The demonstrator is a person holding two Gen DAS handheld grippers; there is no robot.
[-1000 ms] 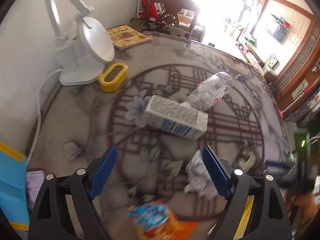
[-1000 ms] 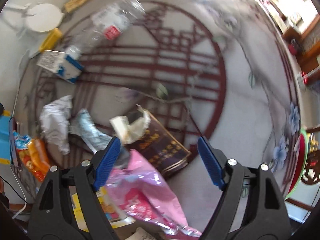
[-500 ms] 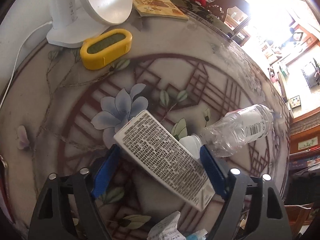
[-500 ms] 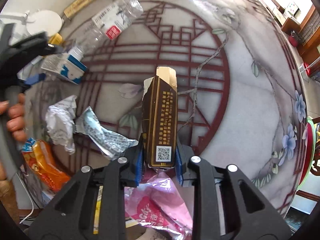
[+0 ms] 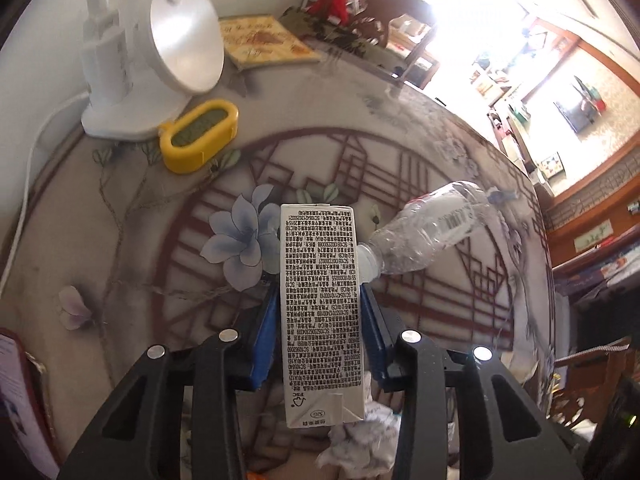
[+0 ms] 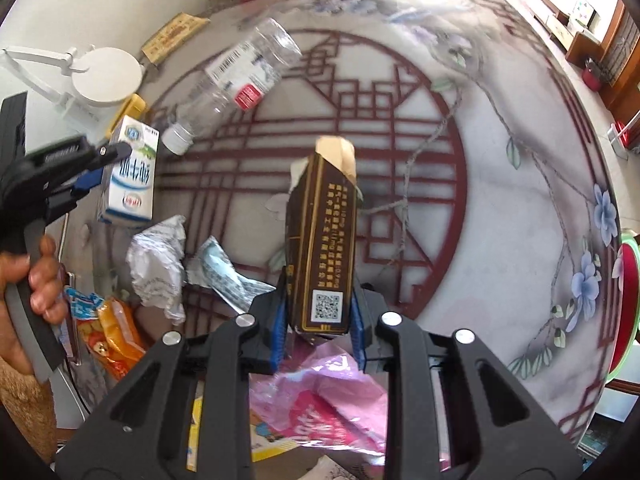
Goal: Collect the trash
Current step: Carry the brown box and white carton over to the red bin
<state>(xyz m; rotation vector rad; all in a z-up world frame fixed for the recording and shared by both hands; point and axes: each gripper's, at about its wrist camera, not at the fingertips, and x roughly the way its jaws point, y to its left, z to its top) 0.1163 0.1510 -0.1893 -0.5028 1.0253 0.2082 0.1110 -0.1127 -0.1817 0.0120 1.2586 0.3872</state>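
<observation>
Both wrist cameras sit close above the table (image 5: 400,152), facing steeply down along their fingers. Both views share the bottle (image 5: 428,232) (image 6: 240,80), at two o'clock left, eleven o'clock right, and the carton (image 5: 320,300) (image 6: 130,180).

Trash lying scattered across the table (image 6: 500,200), a carton sitting in each gripper.

Milk carton (image 5: 320,312) sitting between left gripper (image 5: 320,320) pads, bottle (image 5: 424,236) lying just right of it, lamp (image 5: 160,60) standing behind-left. Dark box (image 6: 324,240) sitting in right gripper (image 6: 320,312); crumpled paper (image 6: 158,264) lying left, pink bag (image 6: 320,400) below.
</observation>
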